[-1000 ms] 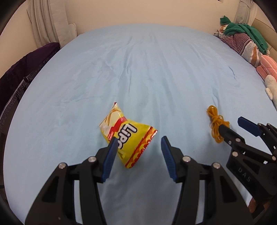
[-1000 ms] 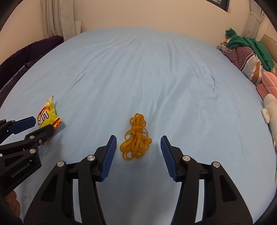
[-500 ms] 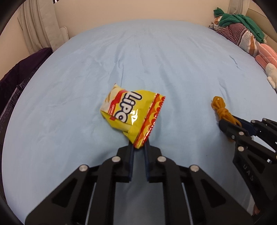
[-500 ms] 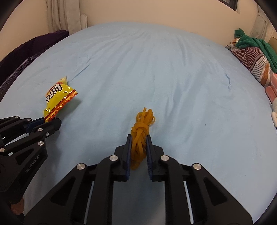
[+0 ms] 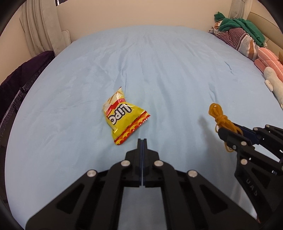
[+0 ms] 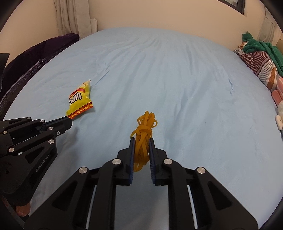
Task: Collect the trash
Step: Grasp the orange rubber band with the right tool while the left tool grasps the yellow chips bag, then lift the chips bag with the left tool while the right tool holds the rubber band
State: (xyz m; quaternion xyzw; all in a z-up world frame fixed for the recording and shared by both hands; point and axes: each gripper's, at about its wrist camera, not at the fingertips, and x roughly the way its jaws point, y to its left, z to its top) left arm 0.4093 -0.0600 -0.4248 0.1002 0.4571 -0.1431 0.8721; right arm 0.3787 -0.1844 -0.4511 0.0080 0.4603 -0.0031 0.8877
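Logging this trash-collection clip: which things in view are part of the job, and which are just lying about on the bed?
Job items:
- yellow snack bag, lying loose
- orange rubber-band bundle, clamped in right gripper
- left gripper, shut, empty

Lying about:
- striped bedding
- green garment
- purple cloth

Pale blue fitted bed sheet (image 5: 168, 67), plain. Crinkled foil snack bag (image 5: 122, 118): yellow, red scalloped border, white lettering outlined in black. Knotted bundle of rubber bands (image 6: 144, 134): orange-yellow. Left gripper (image 5: 142, 141) and right gripper (image 6: 141, 141): black frames, silver rivets, blue finger pads. Folded bedding pile (image 5: 237, 39): maroon, white and tan stripes, green cloth on top. Pink striped cushion (image 5: 268, 60). Dark purple fabric (image 6: 35, 53). Cream curtain (image 5: 42, 30); beige wall (image 5: 141, 14).
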